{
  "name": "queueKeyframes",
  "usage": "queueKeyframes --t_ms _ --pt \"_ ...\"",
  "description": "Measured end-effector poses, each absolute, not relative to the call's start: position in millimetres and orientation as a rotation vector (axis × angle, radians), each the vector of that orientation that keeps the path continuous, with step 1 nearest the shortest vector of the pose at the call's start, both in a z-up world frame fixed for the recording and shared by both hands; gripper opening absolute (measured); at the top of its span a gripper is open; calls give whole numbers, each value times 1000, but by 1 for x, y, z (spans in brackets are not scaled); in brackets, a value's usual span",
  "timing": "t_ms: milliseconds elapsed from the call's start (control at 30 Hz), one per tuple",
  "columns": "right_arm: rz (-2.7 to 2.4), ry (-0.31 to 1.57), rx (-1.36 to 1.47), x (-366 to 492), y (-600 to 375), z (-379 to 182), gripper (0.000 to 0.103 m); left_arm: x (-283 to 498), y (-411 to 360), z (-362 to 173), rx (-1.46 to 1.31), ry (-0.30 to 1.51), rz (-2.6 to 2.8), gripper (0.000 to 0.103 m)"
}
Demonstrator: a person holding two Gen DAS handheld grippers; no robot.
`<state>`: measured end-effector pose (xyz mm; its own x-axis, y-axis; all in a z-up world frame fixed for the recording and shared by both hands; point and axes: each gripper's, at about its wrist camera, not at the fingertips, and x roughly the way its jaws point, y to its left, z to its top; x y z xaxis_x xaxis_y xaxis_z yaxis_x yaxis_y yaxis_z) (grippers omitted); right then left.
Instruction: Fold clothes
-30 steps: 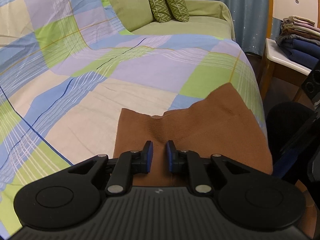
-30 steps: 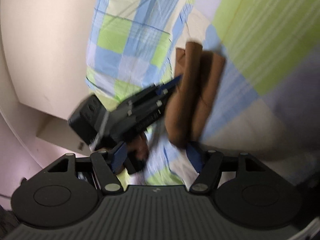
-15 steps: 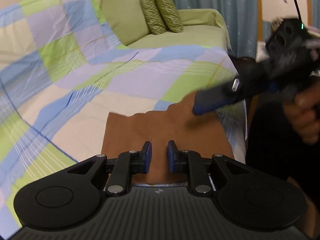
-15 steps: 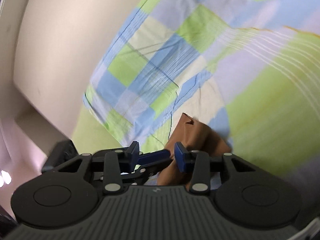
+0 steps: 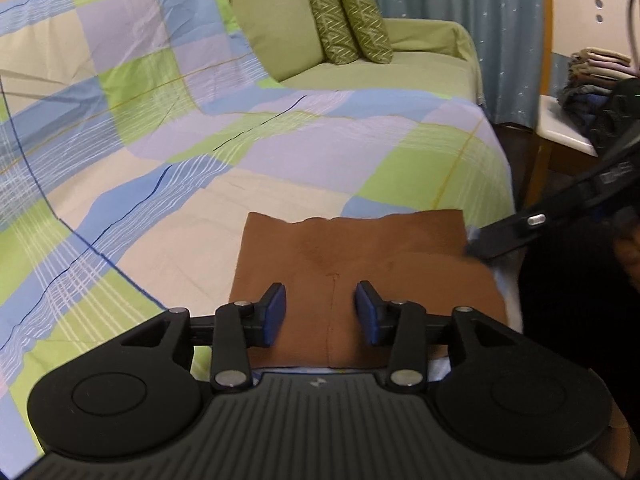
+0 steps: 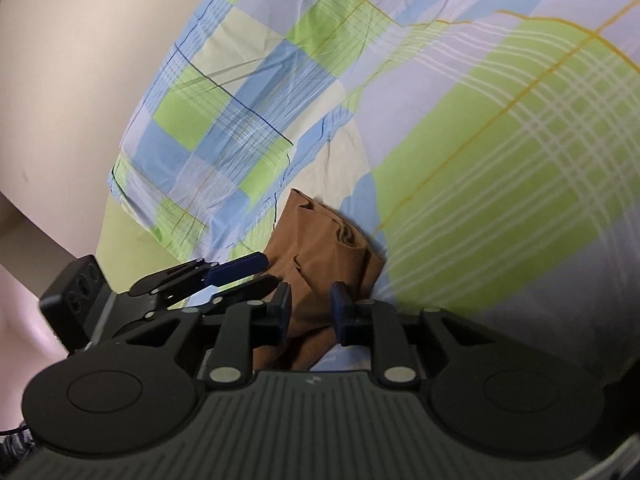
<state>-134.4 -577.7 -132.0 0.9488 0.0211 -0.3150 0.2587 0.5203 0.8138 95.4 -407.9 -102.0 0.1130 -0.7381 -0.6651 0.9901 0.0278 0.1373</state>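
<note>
On the checked bedspread [image 5: 280, 152], brown garment [image 5: 360, 248] lies folded flat.

- bed with checked sheet [image 5: 168, 168], blue, lilac, green and cream squares, thin white and yellow lines
- sheet runs up over a raised part at the left in the left wrist view
- folded brown garment [image 5: 344, 248] lies flat on the sheet, close to the near edge of the bed
- in the right wrist view its layered folds show at one end
- plain green cover [image 5: 384, 76] at the far end, two patterned green cushions [image 5: 352, 24] leaning there
</note>
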Motion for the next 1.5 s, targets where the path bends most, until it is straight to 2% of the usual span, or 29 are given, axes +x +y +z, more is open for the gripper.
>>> queueKeyframes --t_ms 33,300,433,500,633,1033,1167,1267,1300,1333,1500 --pt "-158 306 1028 -141 -576 -132 48 95 -408 -102 666 476 -1413 47" --pt "-136 284 1151 -137 -575 -141 50 90 -402 -102 657 457 -1401 47" --pt "-151 271 1269 -125 -583 -148 60 83 -394 -91 613 438 -1423 43" --pt "-157 267 1274 -122 -582 -148 62 79 -389 -88 590 440 -1442 42" --pt "-162 236 1308 -121 -580 -153 63 73 -386 -100 627 443 -1421 42" --pt "-135 136 1337 -105 -573 -160 66 89 -376 -109 455 528 -1403 42" --pt "-134 136 1349 -107 -568 -156 59 90 -371 -111 423 534 -1397 42" --pt "-155 180 1350 -99 -566 -159 41 90 -371 -112 416 531 -1390 42" --pt "-163 190 1353 -98 -567 -160 30 89 -371 -111 419 527 -1385 42" --pt "-173 202 1369 -96 -569 -162 26 88 -372 -111 420 525 -1384 42" --pt "-145 236 1355 -100 -577 -154 20 83 -362 -97 372 474 -1357 43"
